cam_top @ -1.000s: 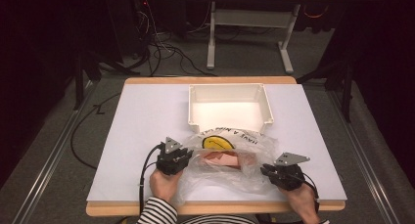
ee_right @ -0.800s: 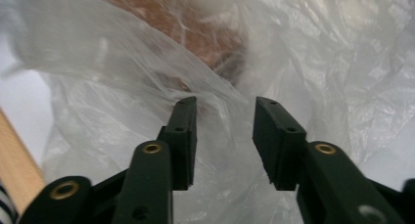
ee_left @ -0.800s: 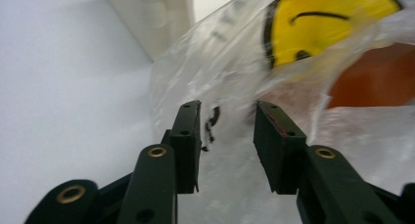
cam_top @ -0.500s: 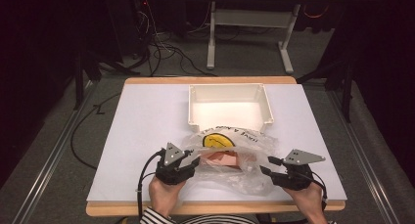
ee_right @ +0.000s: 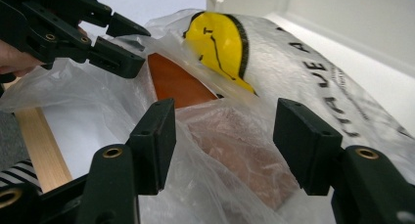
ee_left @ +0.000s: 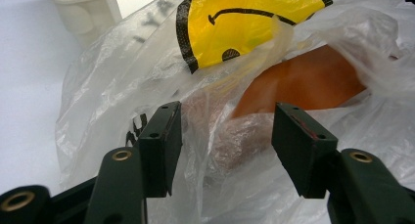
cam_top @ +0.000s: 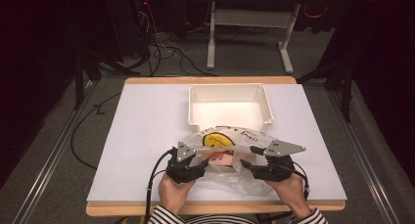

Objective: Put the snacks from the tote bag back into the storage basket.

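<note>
Item: plastic bag (cam_top: 230,158), just in front of the white bin (cam_top: 230,106); thin, limp, slippery, light. I'd pinch its rim. My left gripper (cam_top: 198,166) and right gripper (cam_top: 250,166), jaws just opened wide, hold nothing

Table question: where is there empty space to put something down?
The white table top is bare left of the white bin and the plastic bag, and in a narrower strip to their right. The near middle is crowded: bag, left claw and right claw.

Crumpled clear smiley-face bag (cam_top: 230,158) (orange contents), table's near edge
</note>
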